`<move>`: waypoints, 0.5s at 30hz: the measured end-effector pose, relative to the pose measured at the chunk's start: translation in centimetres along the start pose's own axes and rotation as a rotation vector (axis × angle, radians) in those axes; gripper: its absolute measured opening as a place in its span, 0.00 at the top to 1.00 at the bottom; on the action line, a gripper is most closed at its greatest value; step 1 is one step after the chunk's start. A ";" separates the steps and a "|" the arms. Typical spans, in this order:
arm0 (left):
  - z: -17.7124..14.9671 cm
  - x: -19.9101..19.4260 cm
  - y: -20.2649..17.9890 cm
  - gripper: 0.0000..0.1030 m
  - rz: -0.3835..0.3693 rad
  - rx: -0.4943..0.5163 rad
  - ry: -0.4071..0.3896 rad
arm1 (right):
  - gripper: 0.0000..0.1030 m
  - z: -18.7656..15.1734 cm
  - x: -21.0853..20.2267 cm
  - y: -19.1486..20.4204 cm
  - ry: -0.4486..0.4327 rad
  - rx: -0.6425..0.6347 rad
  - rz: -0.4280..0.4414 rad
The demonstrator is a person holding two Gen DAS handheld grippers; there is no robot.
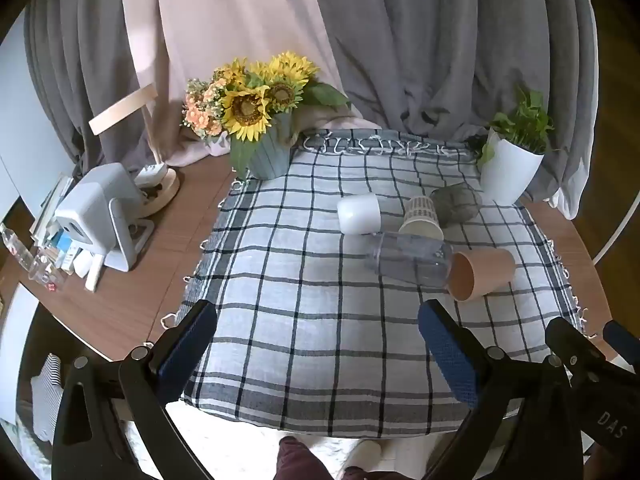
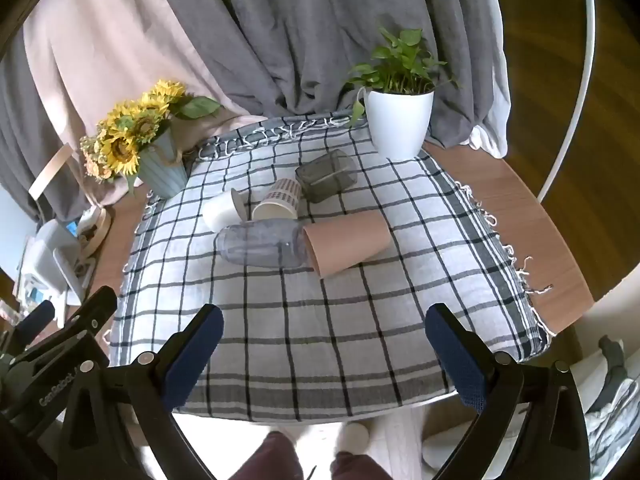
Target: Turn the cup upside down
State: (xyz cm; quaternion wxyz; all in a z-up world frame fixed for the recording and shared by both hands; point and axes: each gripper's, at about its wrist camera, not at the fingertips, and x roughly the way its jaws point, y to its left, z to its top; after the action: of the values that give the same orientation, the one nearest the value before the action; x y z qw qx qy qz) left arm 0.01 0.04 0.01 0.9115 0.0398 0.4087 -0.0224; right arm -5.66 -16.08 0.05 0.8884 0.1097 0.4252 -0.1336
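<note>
Several cups lie on their sides on a checked cloth (image 1: 304, 320) (image 2: 320, 340): a white cup (image 1: 359, 213) (image 2: 220, 211), a patterned paper cup (image 1: 421, 218) (image 2: 278, 200), a dark grey cup (image 1: 458, 201) (image 2: 326, 174), a clear plastic cup (image 1: 408, 258) (image 2: 260, 242) and a brown paper cup (image 1: 482, 274) (image 2: 346, 242). My left gripper (image 1: 318, 332) is open and empty above the cloth's near part. My right gripper (image 2: 324, 336) is open and empty, also short of the cups.
A sunflower pot (image 1: 264, 152) (image 2: 160, 168) stands at the cloth's back left, a white plant pot (image 1: 508, 168) (image 2: 400, 124) at the back right. Grey curtains hang behind. A white device (image 1: 100, 216) and clutter sit left on the wooden table (image 1: 168, 248).
</note>
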 end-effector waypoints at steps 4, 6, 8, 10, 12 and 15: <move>0.0 0.0 0.0 0.00 -0.006 -0.003 -0.006 | 0.01 0.1 0.1 0.0 0.005 0.002 0.000; -0.1 0.0 0.0 0.00 -0.004 0.001 -0.007 | 0.01 0.1 0.2 0.0 0.007 0.001 -0.002; -0.2 0.0 0.0 0.00 -0.006 0.001 -0.005 | 0.01 0.1 0.3 0.0 0.007 0.003 0.000; -0.4 0.2 0.2 0.00 -0.011 -0.004 0.004 | 0.01 0.1 0.3 0.0 0.008 0.002 -0.001; -0.5 0.2 0.3 0.00 -0.014 -0.004 0.008 | 0.01 0.2 0.4 0.1 0.009 0.002 -0.002; -0.7 0.4 0.3 0.00 -0.010 -0.006 0.011 | 0.01 0.2 0.5 0.1 0.010 0.001 -0.003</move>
State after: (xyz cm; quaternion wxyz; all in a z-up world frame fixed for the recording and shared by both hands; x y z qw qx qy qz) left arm -0.23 0.36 -0.80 0.9094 0.0350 0.4137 -0.0253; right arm -5.16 -16.14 -0.21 0.8859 0.1103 0.4299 -0.1348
